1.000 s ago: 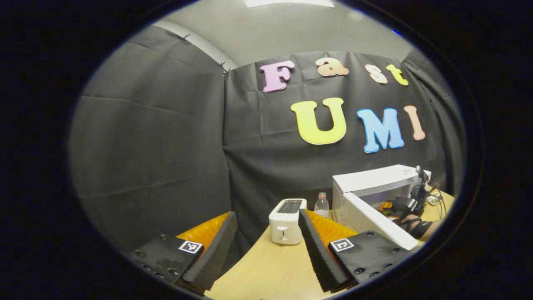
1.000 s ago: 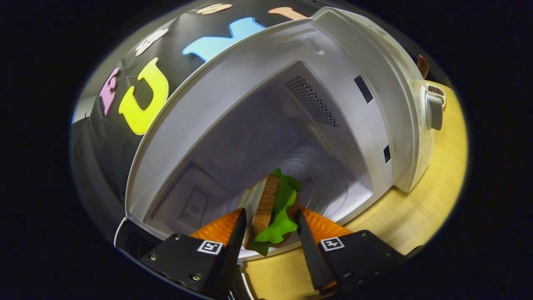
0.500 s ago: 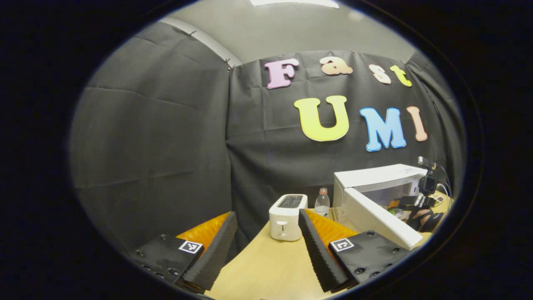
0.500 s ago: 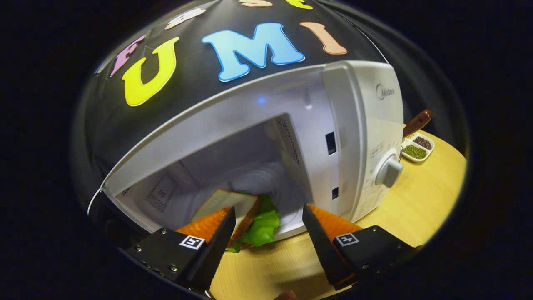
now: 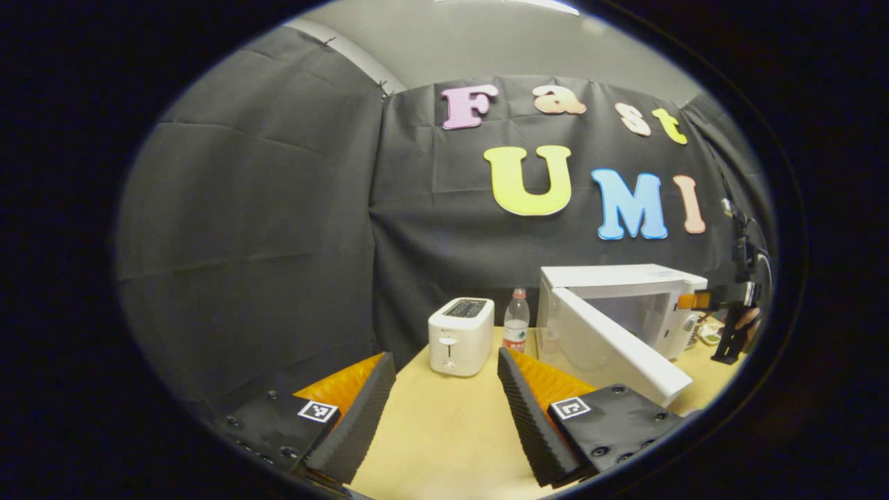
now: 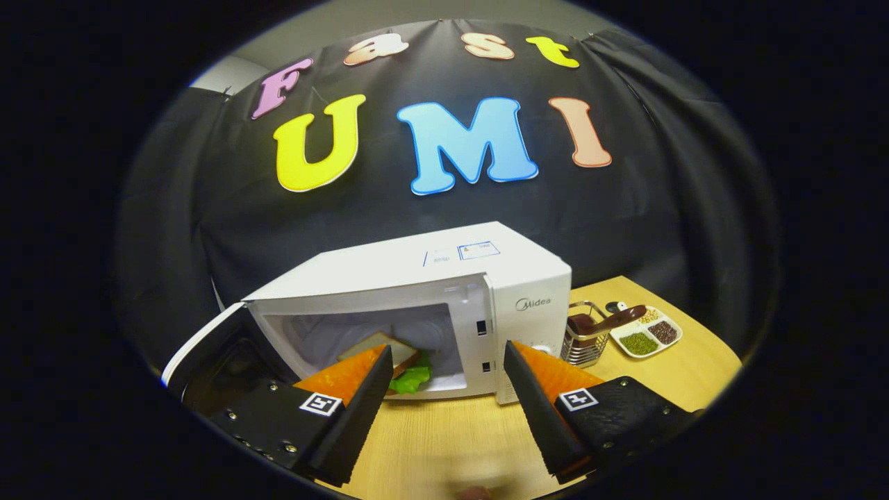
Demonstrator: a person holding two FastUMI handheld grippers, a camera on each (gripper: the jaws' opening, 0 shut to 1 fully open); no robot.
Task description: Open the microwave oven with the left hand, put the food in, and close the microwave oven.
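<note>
Both claws, left gripper [image 5: 444, 410] and right gripper [image 6: 444, 403], spread wide and empty; lettuce sandwich [image 6: 403, 371] inside open white "Midea"-branded microwave [image 6: 444, 292].

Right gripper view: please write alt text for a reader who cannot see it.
A white microwave stands on a wooden table with its door open and a sandwich inside. The right gripper is in front of it, jaws open and empty.

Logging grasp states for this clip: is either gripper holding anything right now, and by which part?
Nothing is held. The right gripper is open, the sandwich lying inside the microwave. The left gripper is open over the table.
</note>
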